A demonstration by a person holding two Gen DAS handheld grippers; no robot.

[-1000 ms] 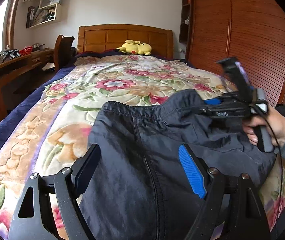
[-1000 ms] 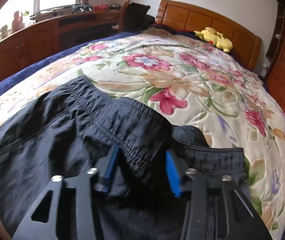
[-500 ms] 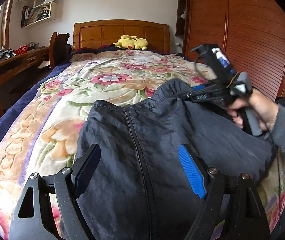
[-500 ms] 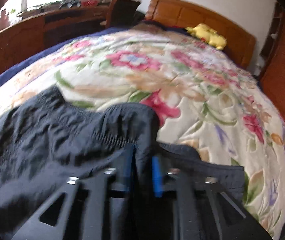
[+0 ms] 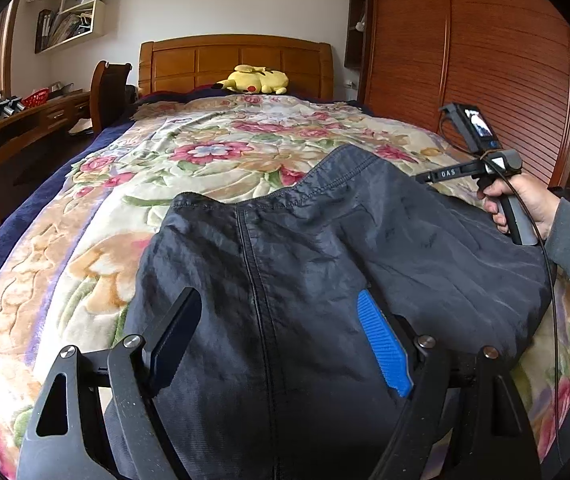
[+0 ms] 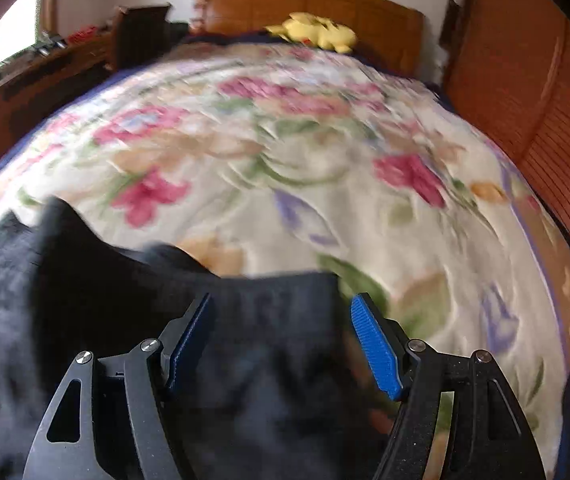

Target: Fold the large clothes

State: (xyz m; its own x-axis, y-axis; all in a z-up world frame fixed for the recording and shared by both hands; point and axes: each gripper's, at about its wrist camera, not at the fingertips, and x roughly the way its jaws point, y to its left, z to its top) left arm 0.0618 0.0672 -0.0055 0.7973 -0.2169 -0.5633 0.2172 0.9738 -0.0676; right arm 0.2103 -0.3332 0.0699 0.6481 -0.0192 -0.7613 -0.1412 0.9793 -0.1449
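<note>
While the left wrist view looks up the bed (image 5: 97, 240) toward the wooden headboard (image 5: 237, 62), the dark navy garment (image 5: 325, 264) lies spread over the floral blanket (image 5: 213, 152) at the near end, its stitched hem edge facing the headboard and a long seam running down its middle. The left gripper (image 5: 281, 332) hovers over this cloth with its jaws wide apart — a black finger on one side, a blue ribbed pad (image 5: 383, 348) on the other, nothing pinched between them. To the right, a hand (image 5: 521, 200) in a grey sleeve holds the right gripper by its handle at the garment's right edge; from here its fingertips are not clearly seen. A yellow plush toy (image 5: 257, 80) rests against the headboard, a desk (image 5: 25, 124) and chair (image 5: 109, 88) stand along the left side, and a slatted wooden wardrobe (image 5: 485, 60) fills the right.

The right wrist view is blurred. The right gripper (image 6: 281, 340) has its jaws spread wide, blue pads (image 6: 377, 348) facing inward, and the dark garment (image 6: 85, 300) lies beneath and between them without being clamped — the cloth's edge ends just beyond the fingertips, with flowered blanket (image 6: 285, 160) past it. The plush toy (image 6: 317, 32) shows at the far end.
</note>
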